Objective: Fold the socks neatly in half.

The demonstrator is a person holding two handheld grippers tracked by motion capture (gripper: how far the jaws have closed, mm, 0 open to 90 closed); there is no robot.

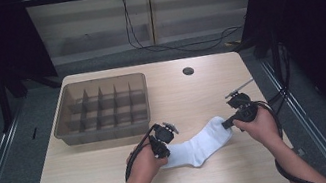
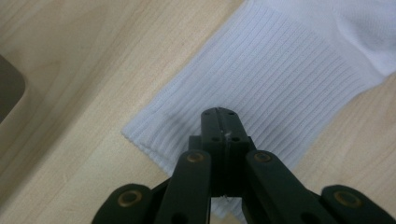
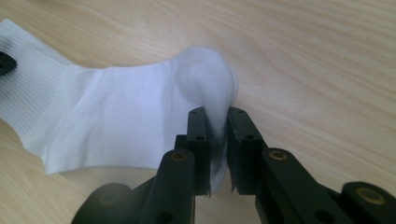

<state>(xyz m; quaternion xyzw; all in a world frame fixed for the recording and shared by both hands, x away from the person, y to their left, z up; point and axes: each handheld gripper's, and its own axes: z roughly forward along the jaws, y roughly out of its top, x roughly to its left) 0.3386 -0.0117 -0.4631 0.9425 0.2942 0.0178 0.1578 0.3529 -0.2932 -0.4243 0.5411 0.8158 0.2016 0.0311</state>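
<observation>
High view: we hold a white sock (image 1: 196, 147) at both ends, partway into folding it.

At our left, the left gripper (image 1: 162, 142) has its jaws fully together on the ribbed cuff (image 2: 261, 93), pinning it against the table (image 1: 230, 79); whether cloth is actually caught between the tips we cannot tell. Stretching rightward from that gripper, the sock lies flat on the wood. At its far end the right gripper (image 3: 217, 140) is clamped on the toe (image 3: 208, 79), jaws nearly closed with fabric between them, lifting it slightly. We judge the next move is to carry the toe over toward the cuff. Beyond the left gripper sits a divided tray (image 1: 103, 107), well apart; nothing blocks the fold.
</observation>
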